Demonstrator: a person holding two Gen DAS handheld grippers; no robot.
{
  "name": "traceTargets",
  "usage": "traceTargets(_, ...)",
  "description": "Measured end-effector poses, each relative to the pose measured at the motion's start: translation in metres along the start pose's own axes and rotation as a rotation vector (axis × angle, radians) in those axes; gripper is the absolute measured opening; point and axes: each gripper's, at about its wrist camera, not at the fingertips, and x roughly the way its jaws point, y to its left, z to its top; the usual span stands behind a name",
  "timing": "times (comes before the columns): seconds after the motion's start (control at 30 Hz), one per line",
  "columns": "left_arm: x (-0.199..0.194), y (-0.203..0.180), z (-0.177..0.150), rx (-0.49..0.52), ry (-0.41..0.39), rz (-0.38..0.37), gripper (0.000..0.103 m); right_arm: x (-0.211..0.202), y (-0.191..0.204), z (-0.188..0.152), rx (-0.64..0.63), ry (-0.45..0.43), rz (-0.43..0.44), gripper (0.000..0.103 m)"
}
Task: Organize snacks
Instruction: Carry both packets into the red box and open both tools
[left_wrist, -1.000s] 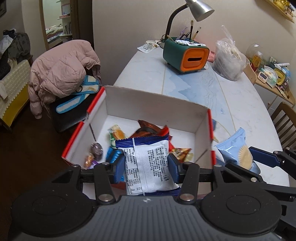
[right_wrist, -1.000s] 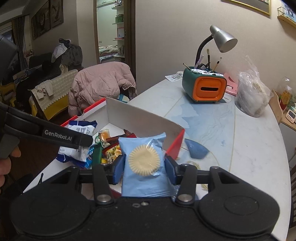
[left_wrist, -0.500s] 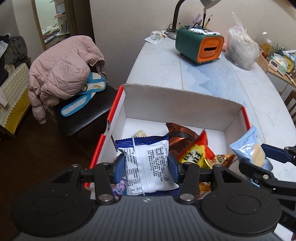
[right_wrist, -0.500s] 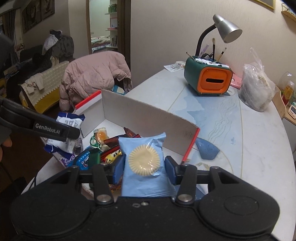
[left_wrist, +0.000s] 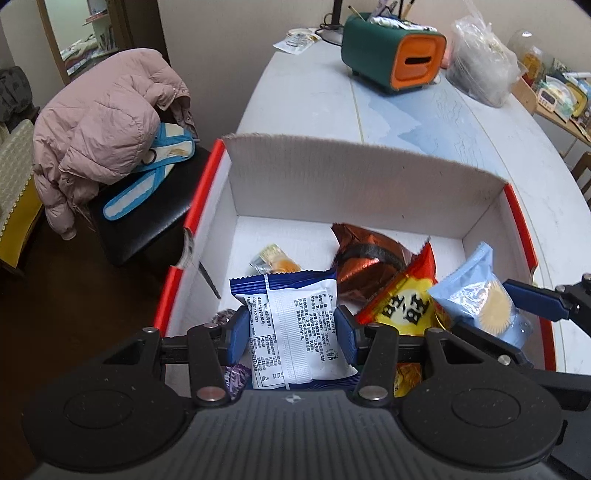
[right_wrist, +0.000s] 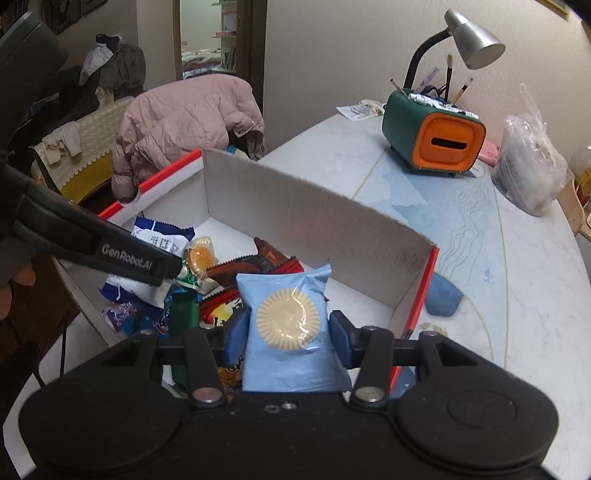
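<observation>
Gripping upright blue-white packet in left claw, pale-blue biscuit pack upright in right claw, above box.

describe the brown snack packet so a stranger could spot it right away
Find the white cardboard box with red edges on the table. The brown snack packet lies inside near its far wall, the only shiny copper-brown wrapper, with a dark curved band.

Snacks inside box on table
</observation>
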Motion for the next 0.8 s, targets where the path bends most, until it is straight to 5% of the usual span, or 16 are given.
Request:
traceTargets(0.57,0.000,-0.014,-0.022,0.025,-0.029,0.008,0.050,0.003,0.001,-0.008,0.027,0.012,0.030,0.050)
traceTargets(0.8,-0.019,-0.018,-0.026,0.028,-0.080,0.004,0.050,-0.006,-0.005,-0.011,0.067,-0.002,0.047,0.059)
